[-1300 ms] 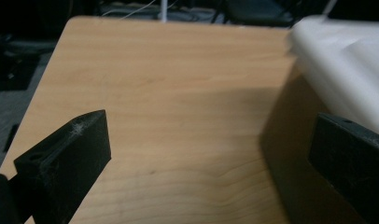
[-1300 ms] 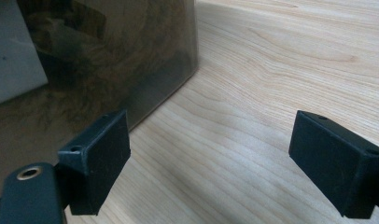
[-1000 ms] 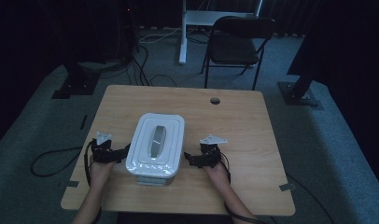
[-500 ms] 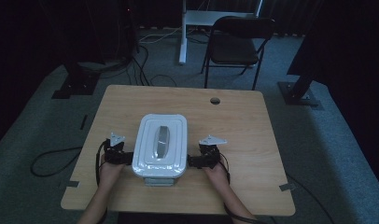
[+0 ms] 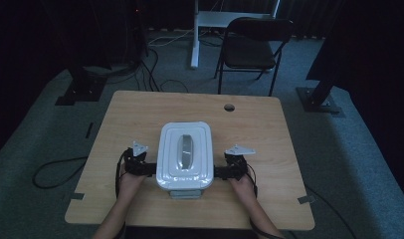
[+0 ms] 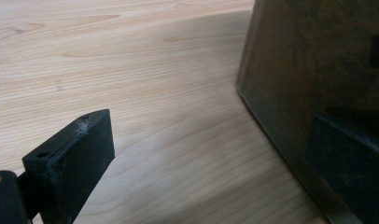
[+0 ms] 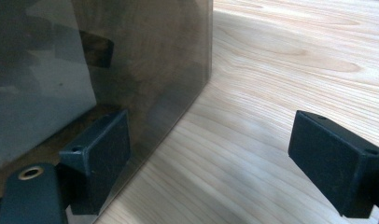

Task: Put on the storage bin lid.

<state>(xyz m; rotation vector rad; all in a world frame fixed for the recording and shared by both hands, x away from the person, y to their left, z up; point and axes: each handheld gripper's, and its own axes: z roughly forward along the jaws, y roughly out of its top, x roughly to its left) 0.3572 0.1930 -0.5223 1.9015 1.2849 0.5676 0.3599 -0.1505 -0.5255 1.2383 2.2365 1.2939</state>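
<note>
A rectangular container (image 5: 185, 155) with rounded corners sits near the middle of the pale wooden surface (image 5: 269, 129), toward the person's edge; its white lid is smooth and glossy with a long grey handle (image 5: 184, 149) set into the top. In the gripper views its wall reads as smoky, translucent brown plastic with a crisp vertical corner, throwing a soft shadow on the fine straight grain of the wood. The left hand-held gripper (image 5: 146, 169) stands just beside the container's left wall, the right hand-held gripper (image 5: 221, 172) just beside the right wall, each topped by a grey three-cornered plate. Both have their matte black, blocky jaws spread wide: in each gripper view one jaw lies close against the brown wall, and the other stands over bare wood. Neither clamps anything.
</note>
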